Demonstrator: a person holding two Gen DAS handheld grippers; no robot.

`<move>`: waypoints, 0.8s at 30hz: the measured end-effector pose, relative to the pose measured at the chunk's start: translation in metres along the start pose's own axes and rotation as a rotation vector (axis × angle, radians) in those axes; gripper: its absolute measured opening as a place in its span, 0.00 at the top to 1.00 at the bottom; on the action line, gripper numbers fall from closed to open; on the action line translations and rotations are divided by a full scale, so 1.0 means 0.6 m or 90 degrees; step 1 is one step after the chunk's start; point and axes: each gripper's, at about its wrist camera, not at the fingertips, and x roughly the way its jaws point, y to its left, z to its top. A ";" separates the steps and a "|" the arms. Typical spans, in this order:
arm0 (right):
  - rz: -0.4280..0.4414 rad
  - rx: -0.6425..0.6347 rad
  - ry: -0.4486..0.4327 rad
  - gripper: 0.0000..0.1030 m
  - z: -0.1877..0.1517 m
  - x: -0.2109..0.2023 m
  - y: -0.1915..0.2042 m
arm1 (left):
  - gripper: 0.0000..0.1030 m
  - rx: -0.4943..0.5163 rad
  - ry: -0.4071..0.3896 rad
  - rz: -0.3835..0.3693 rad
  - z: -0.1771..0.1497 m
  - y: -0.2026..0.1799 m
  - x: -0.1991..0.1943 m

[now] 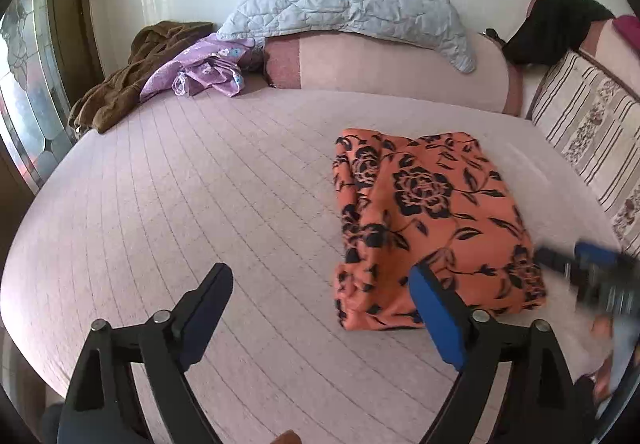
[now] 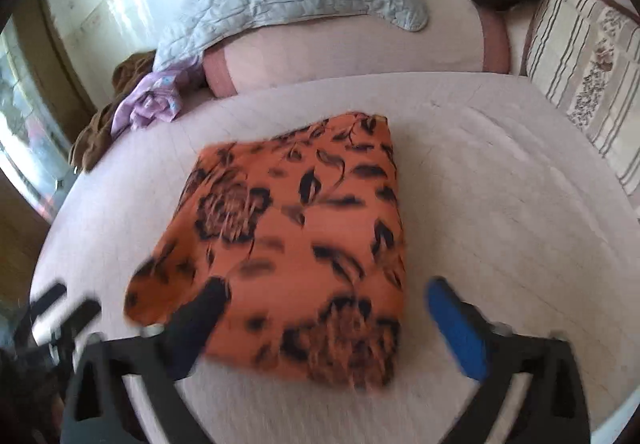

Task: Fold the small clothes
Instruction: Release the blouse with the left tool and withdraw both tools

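Bed [image 1: 200,179] fills both views. Quilt [image 1: 344,3] sits upper centre, brown cloth [image 1: 120,83] upper left. Folded orange cloth [image 1: 428,228] lies right of centre in my left view. My left tongs [image 1: 320,308] and right tongs [image 2: 326,320] gape, holding nothing.

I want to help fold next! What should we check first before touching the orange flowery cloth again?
1. Orange floral garment lies folded on the bed: ok.
2. Left gripper open, holding nothing: ok.
3. Right gripper open, holding nothing: ok.
4. Fold edges even: not ok, the left side looks bunched in the left wrist view.
5. Purple garment and brown garment lie apart from the orange one: ok.
6. Right gripper steady: cannot tell, its view is blurred.
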 end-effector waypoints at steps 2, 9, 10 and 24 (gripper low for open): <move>-0.006 -0.018 0.012 0.00 -0.029 -0.021 0.005 | 0.09 0.000 0.000 0.000 -0.001 -0.007 -0.012; -0.036 -0.033 -0.022 0.00 -0.083 -0.075 0.025 | 0.03 -0.011 0.013 -0.012 0.000 -0.027 -0.038; -0.038 -0.039 -0.027 0.00 -0.086 -0.080 0.032 | 0.03 -0.012 0.010 -0.018 0.002 -0.028 -0.043; -0.048 -0.068 -0.054 0.00 -0.084 -0.111 0.053 | 0.02 0.051 -0.010 0.001 0.009 -0.065 -0.070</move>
